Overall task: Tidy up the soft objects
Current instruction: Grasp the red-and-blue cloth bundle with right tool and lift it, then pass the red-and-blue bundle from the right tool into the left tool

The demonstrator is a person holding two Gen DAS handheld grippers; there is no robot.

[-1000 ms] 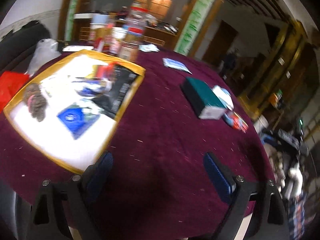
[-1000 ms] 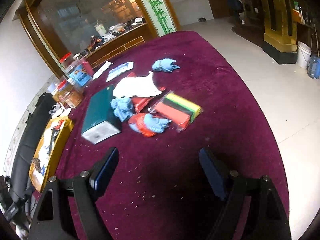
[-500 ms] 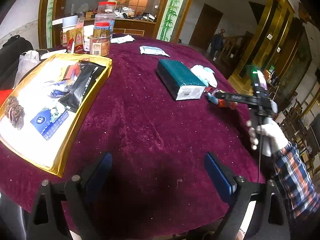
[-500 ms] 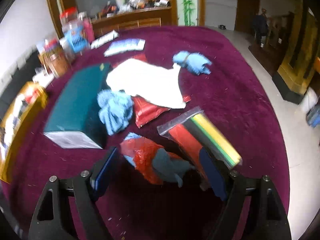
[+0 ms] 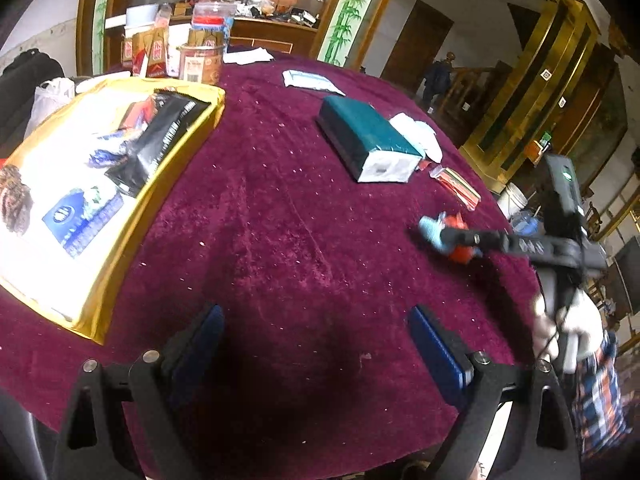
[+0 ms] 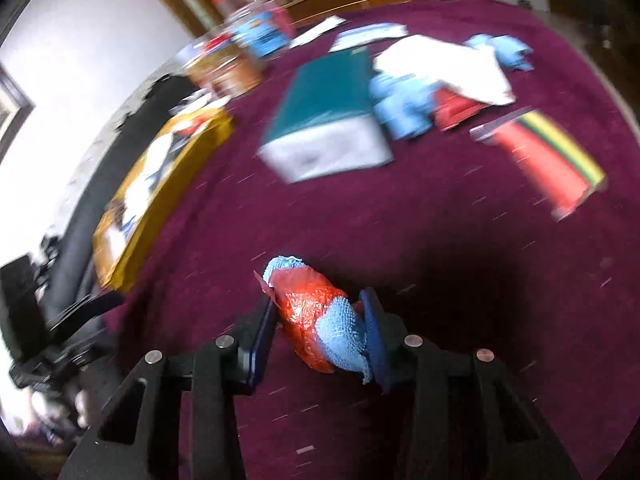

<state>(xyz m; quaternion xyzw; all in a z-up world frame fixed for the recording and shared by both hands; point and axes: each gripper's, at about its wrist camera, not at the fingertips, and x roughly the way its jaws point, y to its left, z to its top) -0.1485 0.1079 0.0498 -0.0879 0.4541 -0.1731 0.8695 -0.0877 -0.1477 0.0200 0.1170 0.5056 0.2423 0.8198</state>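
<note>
Right wrist view: bare maroon desk (image 6: pixel 400 220) all around, my right gripper (image 6: pixel 320 332) jaws clamped on the red-and-blue bundle (image 6: pixel 320 320). Left gripper (image 5: pixel 316 344) jaws gape wide over bare cloth near the desk's front edge.

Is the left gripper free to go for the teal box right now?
Probably yes. The left gripper is open and empty, and bare maroon tablecloth lies between it and the teal box. The right gripper, shut on the red-and-blue bundle, sits off to the side.

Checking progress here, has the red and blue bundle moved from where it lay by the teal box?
Yes. The red and blue bundle, now clamped in the right tool, has come away from the teal box toward the near table edge.
</note>
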